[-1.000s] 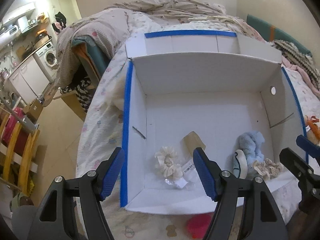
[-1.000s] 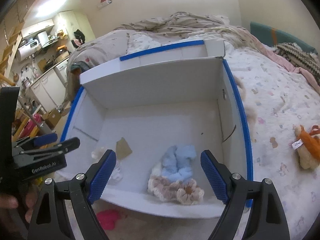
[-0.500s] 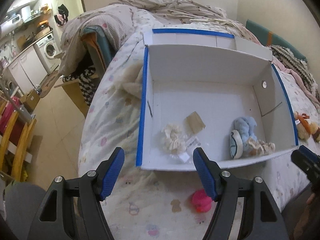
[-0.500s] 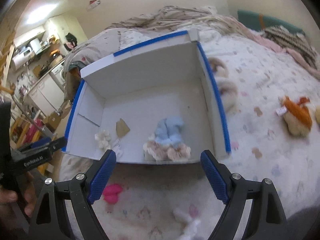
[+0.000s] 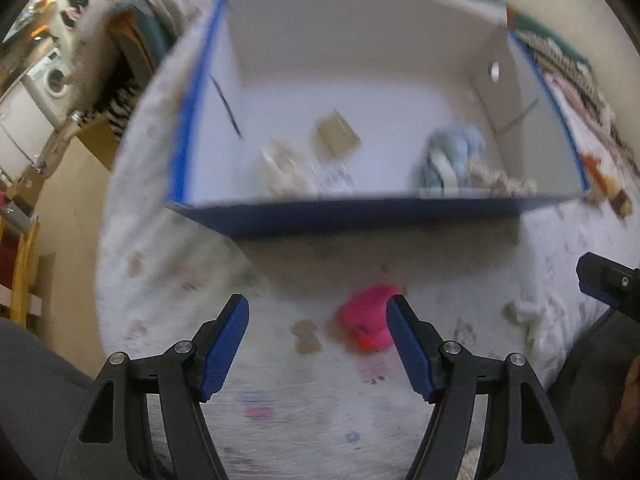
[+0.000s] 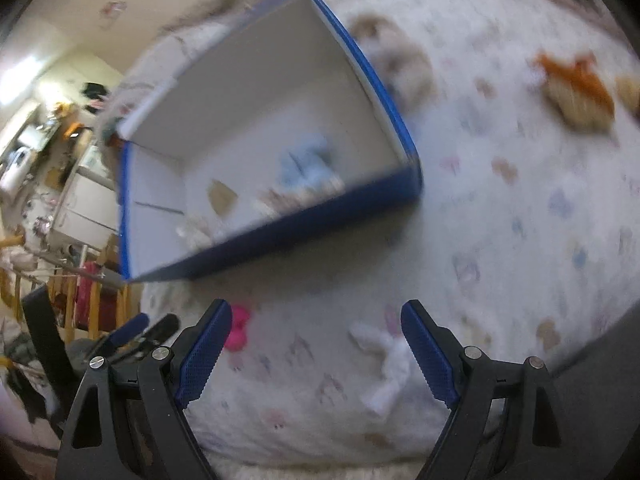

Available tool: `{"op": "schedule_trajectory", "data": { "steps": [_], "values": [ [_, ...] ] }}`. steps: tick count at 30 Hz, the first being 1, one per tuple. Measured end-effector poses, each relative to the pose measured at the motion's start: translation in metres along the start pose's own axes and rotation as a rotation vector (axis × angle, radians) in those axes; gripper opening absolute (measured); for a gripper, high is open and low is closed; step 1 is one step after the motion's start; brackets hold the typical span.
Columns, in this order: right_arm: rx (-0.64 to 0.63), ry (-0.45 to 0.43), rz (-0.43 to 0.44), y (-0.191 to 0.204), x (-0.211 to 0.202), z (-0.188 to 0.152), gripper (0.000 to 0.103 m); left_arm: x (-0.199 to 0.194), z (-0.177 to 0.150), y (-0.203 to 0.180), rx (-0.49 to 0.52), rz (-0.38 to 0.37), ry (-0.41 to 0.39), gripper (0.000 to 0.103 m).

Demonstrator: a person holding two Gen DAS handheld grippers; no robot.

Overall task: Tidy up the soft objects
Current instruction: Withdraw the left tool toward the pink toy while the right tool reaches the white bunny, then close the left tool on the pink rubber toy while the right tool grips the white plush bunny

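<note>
Now, my left tongs [image 5: 316, 336] spread, empty; bright pink soft plush toy [image 5: 366, 322] on bed, at 2 o'clock, touching right pad. My right tongs [image 6: 316, 346] spread over small white plush [image 6: 386, 364], long axis 11-to-5. White, blue-edged cardboard box [image 5: 360, 206] at 12.

At the left edge of the left wrist view, a white washing machine [image 5: 56, 80] stands against the wall, its round door facing the room. Just right of it a chair [image 5: 136, 46] is draped with a pale blanket, with a black-and-white patterned cloth hanging below. A yellow wooden frame [image 5: 24, 264] runs down the lower left edge, above a beige floor [image 5: 72, 208]. In the right wrist view, white cabinets [image 6: 86, 200] sit at mid-left, with cluttered shelves [image 6: 52, 132] above them, too blurred to read. A ceiling light [image 6: 24, 72] glows at the upper left. A small pinkish fixture [image 6: 114, 10] hangs on the cream wall.
</note>
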State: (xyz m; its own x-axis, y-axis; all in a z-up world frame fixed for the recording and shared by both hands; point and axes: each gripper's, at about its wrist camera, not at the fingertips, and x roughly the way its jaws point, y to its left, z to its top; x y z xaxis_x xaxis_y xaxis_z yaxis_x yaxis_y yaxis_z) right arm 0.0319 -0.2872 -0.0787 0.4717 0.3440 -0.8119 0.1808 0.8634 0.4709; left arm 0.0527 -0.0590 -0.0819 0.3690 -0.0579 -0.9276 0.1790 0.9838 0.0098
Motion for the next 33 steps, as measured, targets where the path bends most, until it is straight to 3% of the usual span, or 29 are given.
{"op": "schedule_trajectory", "data": {
  "steps": [4,11,16,20,22,23,25,26,28,33],
  "values": [
    [0.119,0.153,-0.032,-0.019,0.027,-0.004,0.092,0.023,0.000,-0.018,0.050,0.033,0.038,0.069],
    [0.160,0.291,-0.151,-0.030,0.060,-0.015,0.090,0.035,0.008,-0.033,0.080,0.008,0.027,0.069],
    [0.111,0.361,-0.210,-0.023,0.087,-0.021,0.070,0.045,0.014,-0.039,0.087,-0.041,0.052,0.070],
    [0.053,0.392,-0.244,-0.012,0.101,-0.027,0.069,0.061,0.018,-0.046,0.081,-0.058,0.091,0.074],
    [0.042,0.394,-0.257,-0.009,0.107,-0.027,0.053,0.075,0.019,-0.049,0.091,-0.020,0.126,0.073],
    [0.037,0.393,-0.264,-0.007,0.111,-0.027,0.050,0.080,0.019,-0.048,0.085,-0.013,0.132,0.071],
    [0.018,0.376,-0.292,-0.003,0.112,-0.028,0.034,0.086,0.019,-0.044,0.067,-0.032,0.132,0.042],
    [0.012,0.372,-0.293,-0.001,0.115,-0.027,0.028,0.088,0.019,-0.042,0.065,-0.026,0.130,0.038],
    [-0.003,0.362,-0.292,0.003,0.113,-0.029,0.026,0.087,0.021,-0.039,0.061,-0.038,0.111,0.018],
    [-0.031,0.336,-0.247,0.012,0.111,-0.028,0.025,0.082,0.023,-0.032,0.032,-0.068,0.097,0.018]
  ]
}}
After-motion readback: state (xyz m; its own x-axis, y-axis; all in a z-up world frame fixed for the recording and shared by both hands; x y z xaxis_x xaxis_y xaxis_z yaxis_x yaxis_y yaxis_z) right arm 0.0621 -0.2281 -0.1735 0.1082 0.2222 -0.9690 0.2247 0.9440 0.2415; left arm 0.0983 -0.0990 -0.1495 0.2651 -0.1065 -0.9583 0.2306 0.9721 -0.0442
